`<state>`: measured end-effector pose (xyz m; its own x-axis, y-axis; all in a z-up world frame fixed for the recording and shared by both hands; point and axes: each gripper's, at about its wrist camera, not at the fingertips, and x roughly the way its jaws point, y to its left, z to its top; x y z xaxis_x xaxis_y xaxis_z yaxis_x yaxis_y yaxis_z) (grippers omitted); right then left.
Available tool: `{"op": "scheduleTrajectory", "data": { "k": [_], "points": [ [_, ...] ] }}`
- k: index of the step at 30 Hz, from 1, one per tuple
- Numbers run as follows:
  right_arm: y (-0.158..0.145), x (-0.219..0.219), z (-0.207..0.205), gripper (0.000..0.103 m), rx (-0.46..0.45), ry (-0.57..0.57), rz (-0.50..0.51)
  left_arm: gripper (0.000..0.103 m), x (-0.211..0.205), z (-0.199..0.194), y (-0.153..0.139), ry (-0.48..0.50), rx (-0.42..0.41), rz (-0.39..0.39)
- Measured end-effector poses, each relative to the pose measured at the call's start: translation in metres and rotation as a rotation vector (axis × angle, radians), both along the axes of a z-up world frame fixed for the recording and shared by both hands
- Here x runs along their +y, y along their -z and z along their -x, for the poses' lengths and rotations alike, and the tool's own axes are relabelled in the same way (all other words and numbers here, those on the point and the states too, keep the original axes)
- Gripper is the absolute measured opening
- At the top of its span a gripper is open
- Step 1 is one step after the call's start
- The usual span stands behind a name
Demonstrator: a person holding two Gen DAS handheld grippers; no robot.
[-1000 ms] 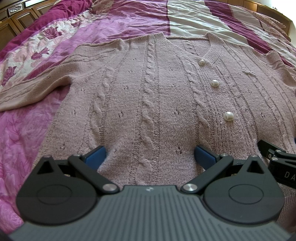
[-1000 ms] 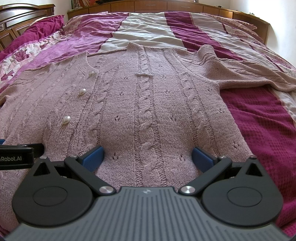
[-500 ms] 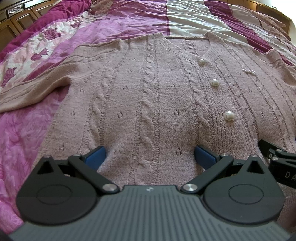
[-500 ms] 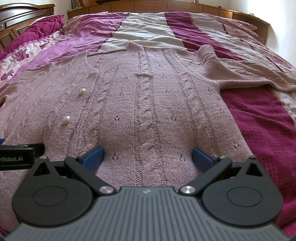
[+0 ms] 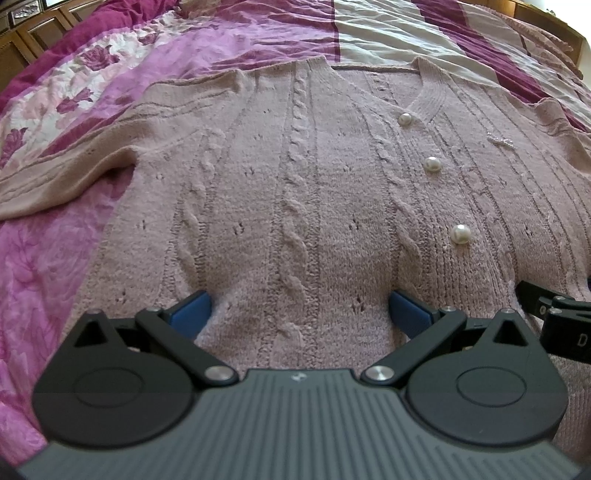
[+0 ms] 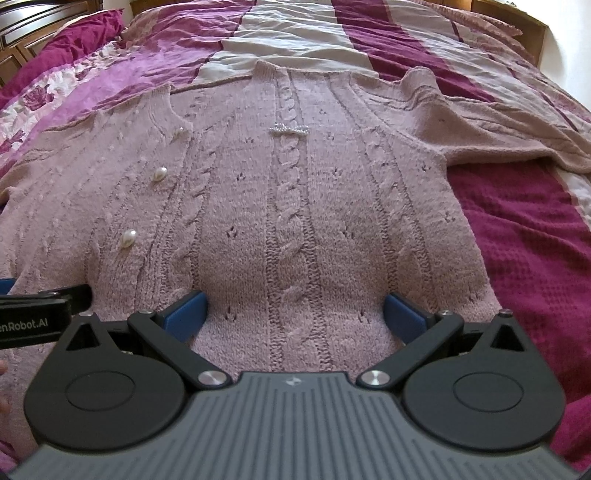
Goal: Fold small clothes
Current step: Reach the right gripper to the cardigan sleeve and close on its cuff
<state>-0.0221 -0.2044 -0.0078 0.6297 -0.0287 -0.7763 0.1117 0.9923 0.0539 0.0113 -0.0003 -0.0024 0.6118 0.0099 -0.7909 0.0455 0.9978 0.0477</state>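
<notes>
A pink cable-knit cardigan (image 5: 295, 192) with pearl buttons (image 5: 460, 233) lies flat, front up, on the bed; it also fills the right wrist view (image 6: 291, 206). My left gripper (image 5: 299, 314) is open, its blue pads (image 5: 190, 312) pressed down on the cardigan's left lower part. My right gripper (image 6: 293, 314) is open, its pads (image 6: 402, 314) set on the right lower part. Each gripper shows at the other view's edge. The left sleeve (image 5: 55, 177) and right sleeve (image 6: 517, 133) spread outward. The hem is hidden under the grippers.
The bed has a pink floral and magenta striped cover (image 5: 44, 258), with a dark magenta knit blanket (image 6: 535, 251) on the right. A wooden headboard (image 6: 40, 18) and wooden cabinets (image 5: 22, 22) stand at the far end.
Almost nothing has moved; both grippers stay open on the cardigan in the same places.
</notes>
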Motion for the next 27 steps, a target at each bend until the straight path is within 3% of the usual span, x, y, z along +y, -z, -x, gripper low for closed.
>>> {"op": "scheduleTrajectory", "data": {
  "k": [17, 22, 27],
  "points": [
    [-0.01, -0.031, 0.006, 0.103, -0.006, -0.118, -0.162, 0.103, -0.001, -0.006, -0.001, -0.004, 0.015, -0.001],
    [-0.021, -0.056, 0.007, 0.103, -0.027, -0.119, -0.318, 0.103, -0.003, -0.006, -0.001, -0.011, 0.022, -0.008],
    [-0.034, -0.1, 0.008, 0.103, -0.084, -0.048, -0.444, 0.103, -0.003, -0.004, -0.001, -0.008, 0.016, -0.011]
  ]
}}
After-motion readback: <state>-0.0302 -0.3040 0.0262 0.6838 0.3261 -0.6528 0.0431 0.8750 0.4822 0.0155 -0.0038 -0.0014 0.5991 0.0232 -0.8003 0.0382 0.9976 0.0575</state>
